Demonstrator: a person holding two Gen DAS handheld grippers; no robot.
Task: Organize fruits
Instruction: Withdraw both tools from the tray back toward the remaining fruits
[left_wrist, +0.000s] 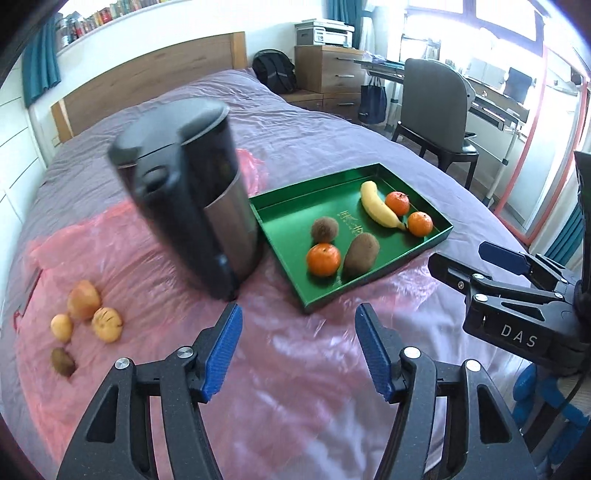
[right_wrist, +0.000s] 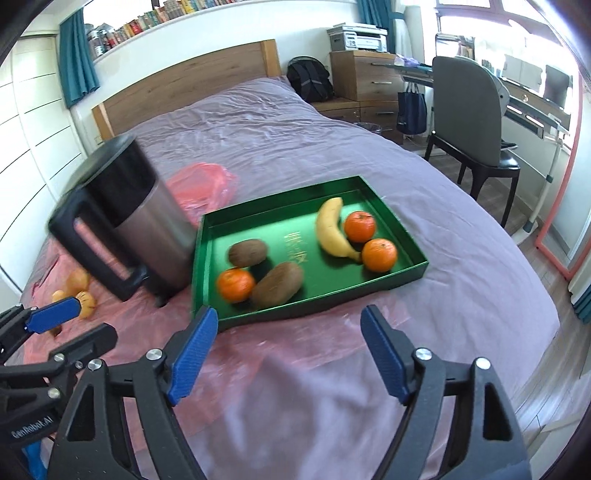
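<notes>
Fruit sits in two groups on the bed in front of you. Nearest, your left gripper (left_wrist: 297, 350) hangs over the pink plastic sheet (left_wrist: 155, 302) with its jaws partly apart and nothing between them; your right gripper (right_wrist: 288, 350) stands wide open, also empty, above the sheet's edge just short of the tray.

Off to your left, four loose pieces lie on the plastic: a small kiwi (left_wrist: 62, 361) nearest you, then three yellowish-orange fruits (left_wrist: 107, 324) clustered close together. They are blurred, so you cannot tell what kind they are, and from the right wrist view the left gripper's finger covers part of them.

Next comes the green tray (right_wrist: 413, 271), resting partly on the plastic and partly on the purple bedspread (right_wrist: 258, 125). In its near half lie a tangerine (right_wrist: 235, 284) and a large kiwi (right_wrist: 277, 284) side by side, the kiwi's long axis slanting up toward the right, with a second kiwi (right_wrist: 247, 252) just behind them lying crosswise. In the far half a banana (right_wrist: 332, 227) runs from the tray's back toward its near right side, stem end nearest you, with two tangerines (right_wrist: 379, 254) on its right, the nearer one touching the stem.

A steel kettle (right_wrist: 147, 225) stands just left of the tray, handle toward you; motion blur smears it.
</notes>
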